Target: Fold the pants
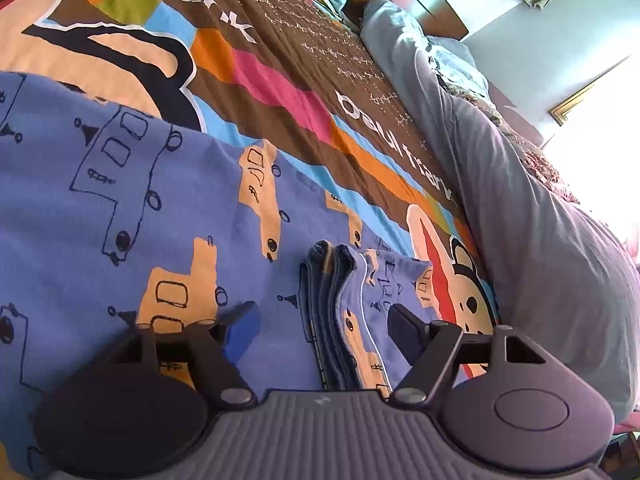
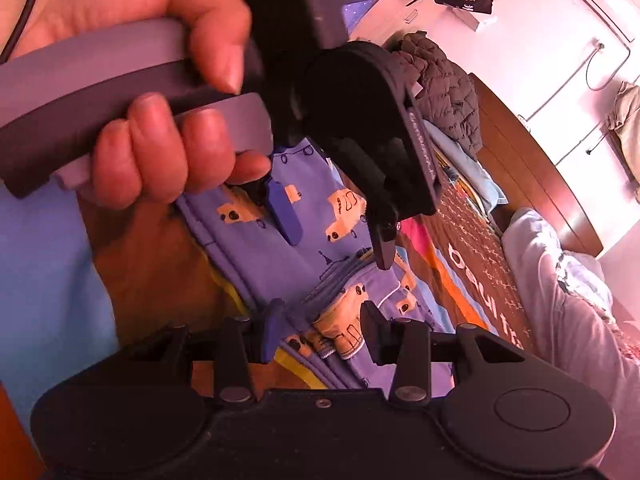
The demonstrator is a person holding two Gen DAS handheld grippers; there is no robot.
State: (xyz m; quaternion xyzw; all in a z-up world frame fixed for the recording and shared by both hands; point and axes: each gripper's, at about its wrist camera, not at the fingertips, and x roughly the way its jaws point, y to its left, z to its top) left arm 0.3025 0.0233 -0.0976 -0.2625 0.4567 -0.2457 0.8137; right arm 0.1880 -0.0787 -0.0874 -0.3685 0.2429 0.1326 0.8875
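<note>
The pants (image 1: 132, 216) are blue with orange and outlined trucks and lie on the bed cover. Their dark ribbed cuffs (image 1: 324, 280) sit stacked between the fingers of my left gripper (image 1: 320, 316), which is open just above the fabric. In the right wrist view my right gripper (image 2: 320, 330) is open over a bunched edge of the pants (image 2: 340, 320). The left gripper (image 2: 336, 236) shows there too, held by a hand (image 2: 160, 120), open above the pants.
The bed cover (image 1: 280, 80) is brown with bright cartoon patches. A grey-blue rolled quilt (image 1: 540, 220) lies along the right side. A wooden headboard (image 2: 540, 184) and a dark padded jacket (image 2: 444, 88) are at the far end.
</note>
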